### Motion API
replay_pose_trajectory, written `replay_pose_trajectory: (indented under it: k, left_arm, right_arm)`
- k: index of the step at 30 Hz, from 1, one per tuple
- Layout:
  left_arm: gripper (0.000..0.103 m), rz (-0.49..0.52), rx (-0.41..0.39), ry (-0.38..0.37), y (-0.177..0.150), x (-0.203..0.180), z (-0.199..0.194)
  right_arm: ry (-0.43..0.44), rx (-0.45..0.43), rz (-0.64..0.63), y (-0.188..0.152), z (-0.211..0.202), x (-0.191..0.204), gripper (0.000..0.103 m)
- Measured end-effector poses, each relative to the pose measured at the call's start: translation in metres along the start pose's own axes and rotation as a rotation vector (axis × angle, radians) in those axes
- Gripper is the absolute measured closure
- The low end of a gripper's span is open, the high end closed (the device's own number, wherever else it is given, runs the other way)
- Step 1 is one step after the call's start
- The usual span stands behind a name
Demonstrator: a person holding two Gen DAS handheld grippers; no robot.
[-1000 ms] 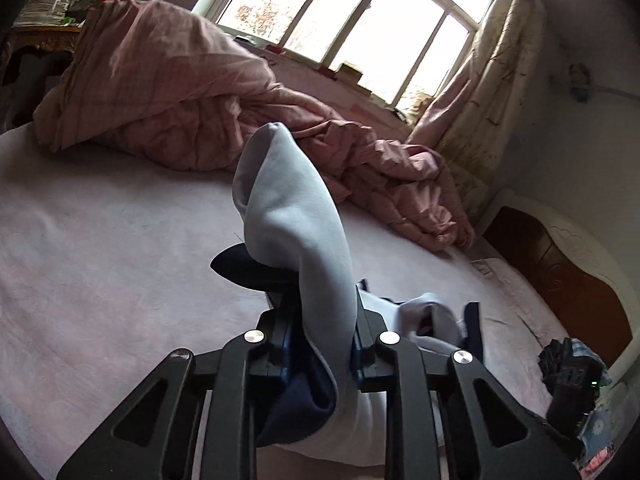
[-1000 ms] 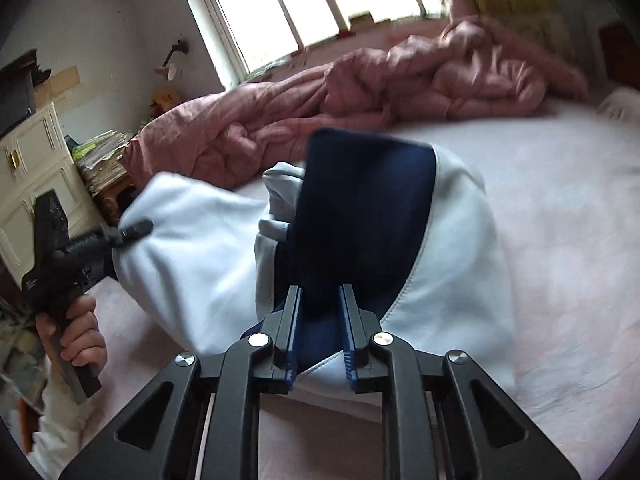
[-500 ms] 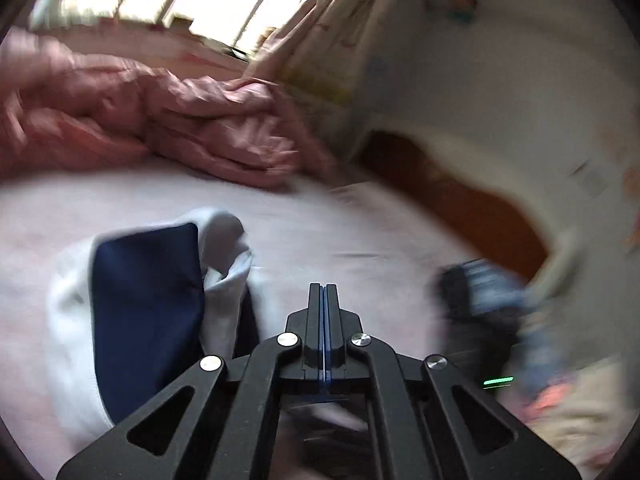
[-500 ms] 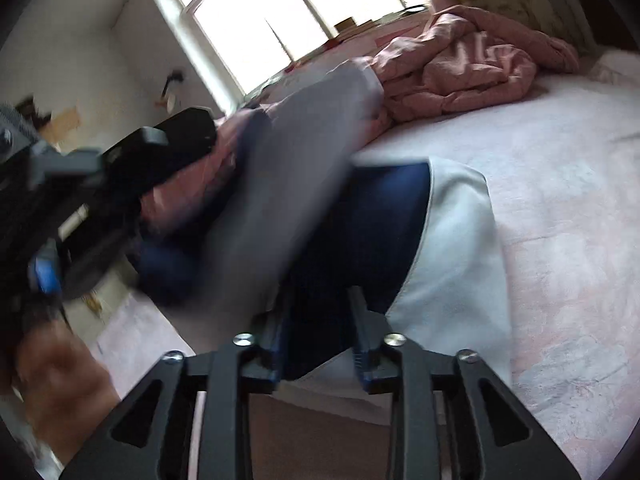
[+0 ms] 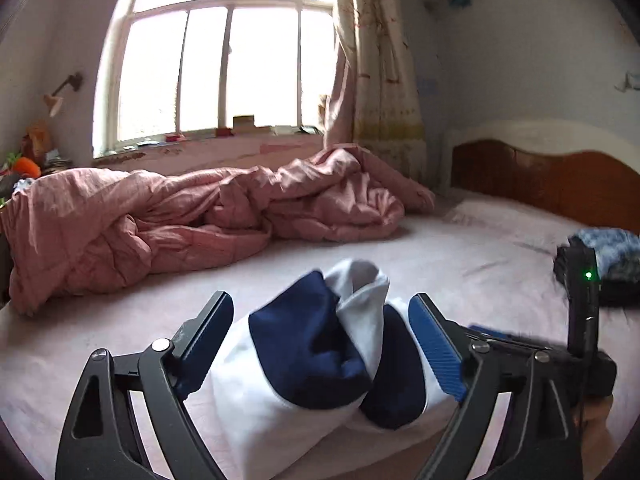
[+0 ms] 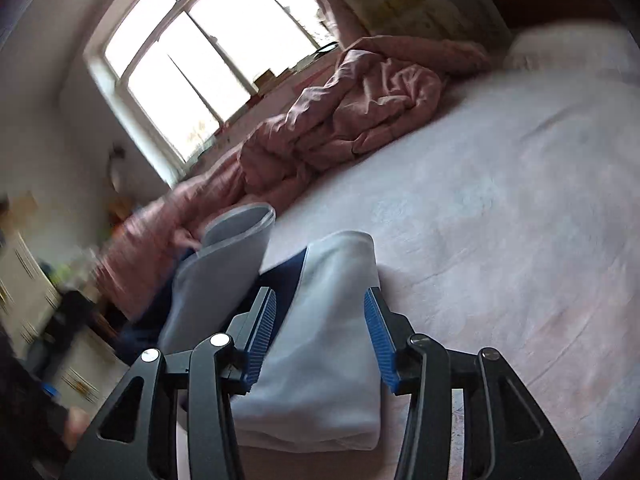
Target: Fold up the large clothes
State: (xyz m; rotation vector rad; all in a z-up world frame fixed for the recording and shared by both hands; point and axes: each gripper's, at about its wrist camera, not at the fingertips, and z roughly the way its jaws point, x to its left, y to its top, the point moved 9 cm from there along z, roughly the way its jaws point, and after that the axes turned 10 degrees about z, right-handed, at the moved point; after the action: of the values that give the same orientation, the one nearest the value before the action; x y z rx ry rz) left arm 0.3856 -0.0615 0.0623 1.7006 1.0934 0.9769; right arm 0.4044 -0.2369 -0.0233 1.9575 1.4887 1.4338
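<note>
A white and navy garment lies bundled on the pink bed sheet. My left gripper hovers just in front of it. Its jaws are opening wide, they flank the bundle, and the pads touch nothing. In the right wrist view the garment's white folded part lies between the fingers of my right gripper. Those jaws are also opening, and the blue pads stand off the cloth. A loose white sleeve sticks up to the left.
A crumpled pink duvet stretches across the far side of the bed under the window. A wooden headboard stands at the right, with a dark folded pile near it. The right tool's black body is close at the right.
The left gripper let go of the light sleeve, shut empty, swung towards the headboard and then opened wide. The right gripper's jaws spread apart off the navy and white cloth.
</note>
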Motion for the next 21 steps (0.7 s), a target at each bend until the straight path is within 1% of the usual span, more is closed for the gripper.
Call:
replay_pose_trajectory:
  k: [2, 3, 4, 5, 6, 7, 9, 11, 13, 15, 16, 17, 18, 19, 20, 21]
  left_arm:
    - [0.009, 0.011, 0.065, -0.032, -0.011, 0.001, 0.006]
    - [0.008, 0.034, 0.102, -0.057, -0.014, -0.004, 0.013]
    - [0.004, 0.058, 0.131, -0.086, -0.019, -0.008, 0.017]
    - [0.001, 0.074, 0.160, -0.116, -0.022, -0.014, 0.024]
    - [0.001, 0.074, 0.206, -0.140, -0.028, -0.018, 0.034]
    - [0.001, 0.053, 0.259, -0.143, -0.035, -0.017, 0.045]
    - [0.001, -0.025, 0.318, -0.117, -0.047, -0.012, 0.062]
    - [0.001, -0.109, 0.348, -0.079, -0.058, 0.003, 0.078]
    - [0.000, -0.131, 0.366, -0.057, -0.066, 0.011, 0.087]
    - [0.001, -0.119, 0.361, -0.062, -0.069, 0.009, 0.089]
    - [0.006, -0.107, 0.350, -0.055, -0.069, 0.009, 0.087]
    - [0.028, -0.098, 0.333, -0.043, -0.070, 0.008, 0.085]
    - [0.044, -0.097, 0.306, -0.047, -0.067, 0.005, 0.082]
    - [0.065, -0.091, 0.271, -0.024, -0.059, 0.006, 0.075]
    - [0.073, -0.077, 0.242, 0.002, -0.051, 0.007, 0.075]
    - [0.076, -0.074, 0.208, 0.003, -0.039, 0.009, 0.070]
  right_arm:
    - [-0.085, -0.035, -0.132, -0.012, 0.002, 0.013, 0.054]
    - [-0.116, -0.039, -0.206, -0.019, 0.002, 0.023, 0.054]
    - [-0.114, -0.031, -0.262, -0.026, 0.001, 0.034, 0.054]
    - [-0.096, -0.025, -0.290, -0.029, 0.002, 0.042, 0.054]
    - [-0.079, -0.024, -0.311, -0.032, 0.001, 0.048, 0.054]
    - [-0.081, -0.030, -0.328, -0.034, 0.000, 0.051, 0.054]
    - [-0.087, -0.028, -0.346, -0.035, -0.003, 0.050, 0.054]
    - [-0.100, -0.019, -0.342, -0.032, -0.001, 0.043, 0.054]
    - [-0.106, -0.005, -0.281, -0.024, 0.001, 0.029, 0.054]
    - [-0.102, 0.010, -0.197, -0.014, 0.004, 0.016, 0.054]
    - [-0.093, 0.015, -0.162, -0.010, 0.004, 0.010, 0.054]
    - [-0.078, 0.026, -0.140, -0.008, 0.005, 0.007, 0.054]
    - [-0.057, 0.050, -0.122, -0.008, 0.007, 0.005, 0.054]
    - [-0.025, 0.090, -0.116, -0.012, 0.011, 0.007, 0.054]
    - [0.000, 0.127, -0.117, -0.017, 0.015, 0.010, 0.054]
    - [0.017, 0.154, -0.121, -0.021, 0.018, 0.013, 0.055]
